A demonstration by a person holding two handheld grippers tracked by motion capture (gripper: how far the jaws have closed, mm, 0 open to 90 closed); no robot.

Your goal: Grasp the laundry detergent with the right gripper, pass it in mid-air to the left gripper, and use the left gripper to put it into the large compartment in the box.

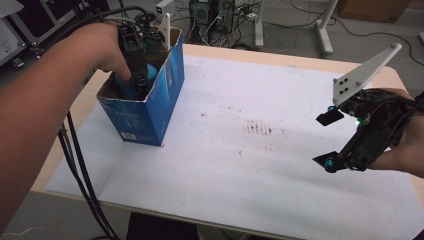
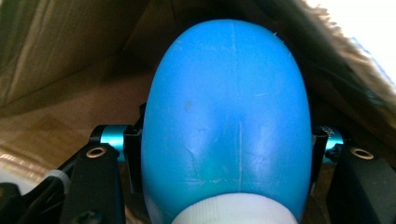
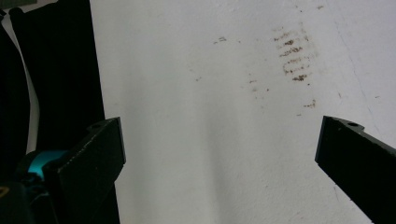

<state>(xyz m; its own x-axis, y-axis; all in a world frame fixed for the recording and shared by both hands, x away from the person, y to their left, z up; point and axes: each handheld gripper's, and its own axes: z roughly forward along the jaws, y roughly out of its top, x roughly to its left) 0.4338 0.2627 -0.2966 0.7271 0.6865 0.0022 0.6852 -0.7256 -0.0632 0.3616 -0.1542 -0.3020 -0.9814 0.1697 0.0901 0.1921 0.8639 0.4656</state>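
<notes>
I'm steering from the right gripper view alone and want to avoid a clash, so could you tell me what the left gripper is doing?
Observer: The left gripper is down inside an open blue cardboard box at the table's far left.
Operator: Is it carrying anything?
Observer: Yes, its jaws are shut on a rounded blue bottle with a white end.
Operator: And how close is my gripper to the box?
Observer: The right gripper is open above the white sheet near the right edge, well apart from the box.
</notes>
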